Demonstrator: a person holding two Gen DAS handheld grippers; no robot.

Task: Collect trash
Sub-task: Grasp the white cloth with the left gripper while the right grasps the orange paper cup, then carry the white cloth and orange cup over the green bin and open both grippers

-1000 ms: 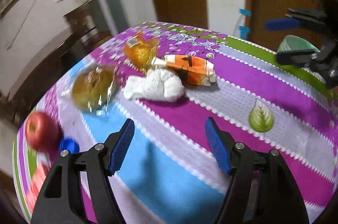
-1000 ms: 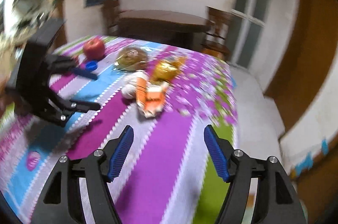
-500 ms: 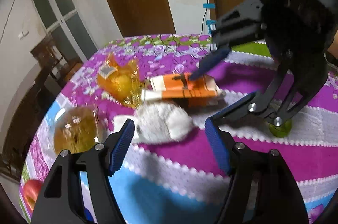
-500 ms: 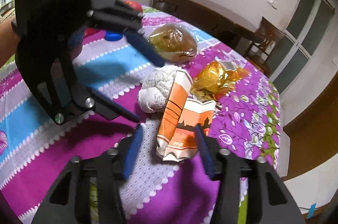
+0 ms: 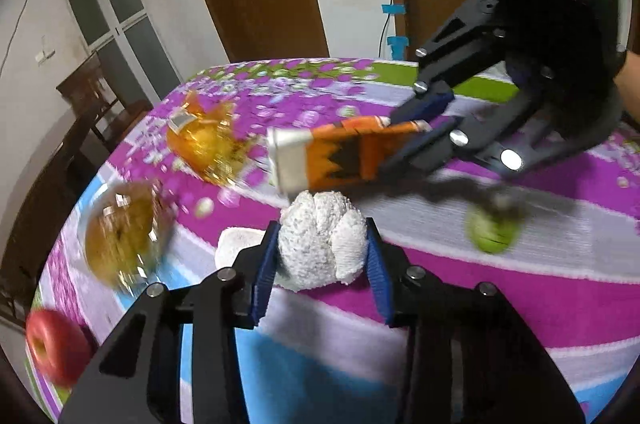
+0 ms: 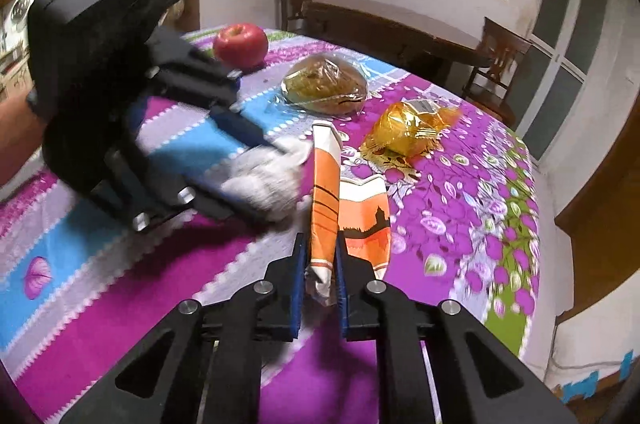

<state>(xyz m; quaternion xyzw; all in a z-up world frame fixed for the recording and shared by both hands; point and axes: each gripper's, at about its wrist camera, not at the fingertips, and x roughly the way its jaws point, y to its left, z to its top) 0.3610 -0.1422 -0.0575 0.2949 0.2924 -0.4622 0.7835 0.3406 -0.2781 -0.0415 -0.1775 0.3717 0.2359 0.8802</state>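
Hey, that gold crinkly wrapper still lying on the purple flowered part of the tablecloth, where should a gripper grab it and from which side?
Probably the twisted, flared tail of the gold wrapper, coming from above with the jaws across the twist. The rounded body looks puffy and slick, while the tail is thin and sticks up free of the tablecloth, clear of the orange carton.

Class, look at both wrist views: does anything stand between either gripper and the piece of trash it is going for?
Nothing visible does. The left gripper has just closed around the white crumpled tissue; the right gripper has just closed onto the orange carton.
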